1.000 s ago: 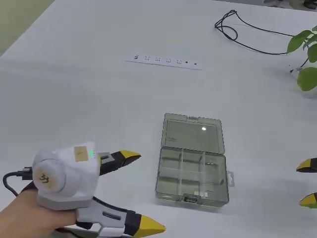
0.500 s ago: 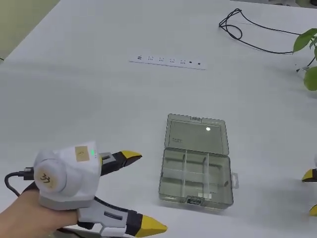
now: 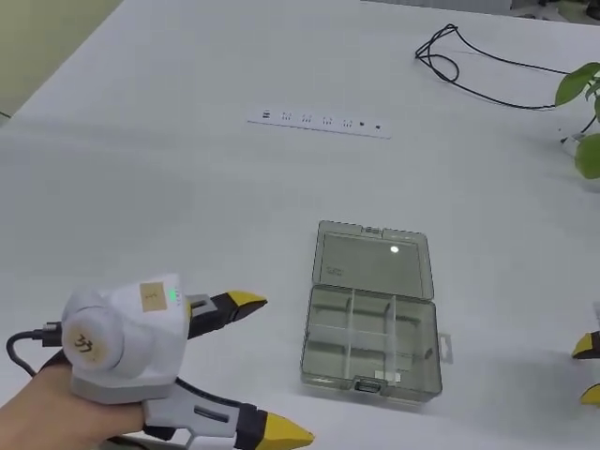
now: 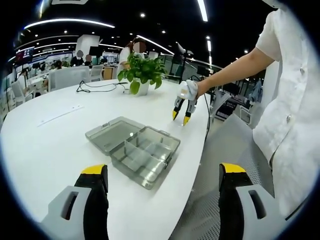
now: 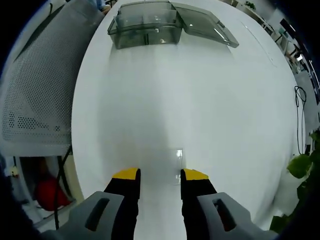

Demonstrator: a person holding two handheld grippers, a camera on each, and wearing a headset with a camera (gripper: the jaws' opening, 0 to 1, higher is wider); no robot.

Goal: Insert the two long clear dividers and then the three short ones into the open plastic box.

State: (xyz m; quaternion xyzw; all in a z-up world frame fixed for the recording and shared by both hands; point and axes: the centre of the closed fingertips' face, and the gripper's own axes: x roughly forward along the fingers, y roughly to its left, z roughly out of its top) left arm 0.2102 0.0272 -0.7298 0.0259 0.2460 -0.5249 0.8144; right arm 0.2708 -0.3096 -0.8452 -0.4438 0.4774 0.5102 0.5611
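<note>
Though open, plastic box (image 3: 372,349) with dividers (image 3: 351,321) inside.

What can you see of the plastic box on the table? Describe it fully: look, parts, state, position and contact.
The plastic box is a smoky, see-through rectangular case. It is open, with its hinged lid folded back flat on the white table. Thin clear dividers already split its tray into compartments. A small latch sits on the front wall. The box rests level near the table's edge, touched only by the table; the left tool and right tool are apart from it.
</note>
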